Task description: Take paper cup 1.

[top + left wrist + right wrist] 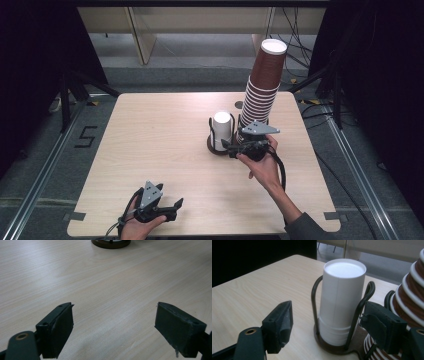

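black jaws of the right gripper (325,327) stand apart around a short stack of upside-down white paper cups (342,297) in a dark wire cup holder (362,305), centre frame. a tall leaning stack of brown paper cups (264,82) crowds its right side. lower left, the left gripper (170,207) gapes over bare pale wooden table (105,285).

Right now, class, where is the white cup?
The white cup stands upside down in a wire holder right of table centre, beside the brown cup stack, just ahead of the right gripper.
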Tool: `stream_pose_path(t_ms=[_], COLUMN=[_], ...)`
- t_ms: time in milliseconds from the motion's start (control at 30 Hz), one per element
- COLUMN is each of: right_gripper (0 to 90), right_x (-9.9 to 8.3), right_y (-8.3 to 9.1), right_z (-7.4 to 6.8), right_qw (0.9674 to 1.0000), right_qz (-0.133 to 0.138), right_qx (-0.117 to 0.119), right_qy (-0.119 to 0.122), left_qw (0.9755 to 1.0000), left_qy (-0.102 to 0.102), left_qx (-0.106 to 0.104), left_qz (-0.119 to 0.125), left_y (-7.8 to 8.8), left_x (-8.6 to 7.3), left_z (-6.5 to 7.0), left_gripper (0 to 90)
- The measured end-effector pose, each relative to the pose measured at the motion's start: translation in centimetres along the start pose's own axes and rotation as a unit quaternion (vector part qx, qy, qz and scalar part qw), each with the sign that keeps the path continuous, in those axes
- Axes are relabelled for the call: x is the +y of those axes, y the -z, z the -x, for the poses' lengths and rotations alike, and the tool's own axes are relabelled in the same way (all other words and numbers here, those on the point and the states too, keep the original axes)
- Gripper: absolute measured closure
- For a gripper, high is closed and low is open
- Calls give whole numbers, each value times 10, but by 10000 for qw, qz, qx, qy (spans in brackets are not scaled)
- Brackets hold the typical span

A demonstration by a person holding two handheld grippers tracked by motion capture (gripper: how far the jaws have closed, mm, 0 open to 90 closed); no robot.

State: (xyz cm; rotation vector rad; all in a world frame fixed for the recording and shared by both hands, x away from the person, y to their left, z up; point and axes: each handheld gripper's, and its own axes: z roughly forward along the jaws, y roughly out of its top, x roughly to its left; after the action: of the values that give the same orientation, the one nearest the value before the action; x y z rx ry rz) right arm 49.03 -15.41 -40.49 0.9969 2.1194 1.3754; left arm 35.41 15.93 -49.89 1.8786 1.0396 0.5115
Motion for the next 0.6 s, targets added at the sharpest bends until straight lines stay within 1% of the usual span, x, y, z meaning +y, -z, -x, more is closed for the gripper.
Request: stream_pose_path(t_ms=[67, 100, 133, 167, 200, 233, 267, 300, 333, 367, 433, 467, 500, 533, 567, 600], right_gripper=[260, 268, 268, 270, 275, 282, 289, 300, 305, 305, 305, 305, 304, 299, 294, 291], right_x=[6, 8, 9, 11, 12, 13, 15, 16, 17, 19, 22, 23, 26, 27, 29, 31], right_y=[-3, -4, -7, -9, -11, -15, -16, -19, -21, -26, -30, -33, -35, -38, -39, -41], right_z=[1, 0, 2, 2, 1, 1, 1, 0, 1, 0, 2, 1, 3, 3, 2, 3], right_qw=[9999, 9998, 9999, 9999, 9998, 9999, 9998, 9995, 9994, 9992, 9988, 9986, 9981, 9976, 9974, 9973], right_qz=[35, -6, 59, 2, 7, -7, -37, -86, -85, -105, -158, -160, -168, -199, -204, -151], right_qx=[-75, -96, -115, -101, -78, -107, -179, -277, -343, -375, -458, -499, -595, -666, -684, -722], right_qy=[-72, -154, -85, -76, -167, -106, -69, -109, 5, -135, -24, -95, 6, -28, -96, -52], left_qw=[10000, 10000, 10000, 10000, 10000, 10000, 10000, 10000, 10000, 10000, 9999, 9999, 10000, 10000, 10000, 10000], left_qy=[-38, -33, -32, -35, -34, -35, -46, -41, -41, -38, -42, -42, -33, -5, -32, -34], left_qx=[-2, -4, -1, 10, 18, 2, 12, 9, 9, 9, -1, -1, -21, -25, -13, -23], left_qz=[-48, -50, -48, -54, -75, -66, -86, -82, -82, -80, -94, -94, -55, -29, -68, -64], left_y=[1, 0, 0, 0, 0, 0, 0, 0, 0, 0, 1, 1, 0, 0, 1, 1], left_x=[0, 0, 0, 0, 0, 0, 0, 0, 0, 0, 0, 0, 0, 0, 0, 0], left_z=[-1, -1, 0, 0, 0, 1, 1, 1, 1, 1, 1, 1, 0, 1, 1, 1], left_gripper=[147, 147, 147, 147, 147, 147, 147, 147, 146, 147, 147, 147, 147, 147, 147, 147])
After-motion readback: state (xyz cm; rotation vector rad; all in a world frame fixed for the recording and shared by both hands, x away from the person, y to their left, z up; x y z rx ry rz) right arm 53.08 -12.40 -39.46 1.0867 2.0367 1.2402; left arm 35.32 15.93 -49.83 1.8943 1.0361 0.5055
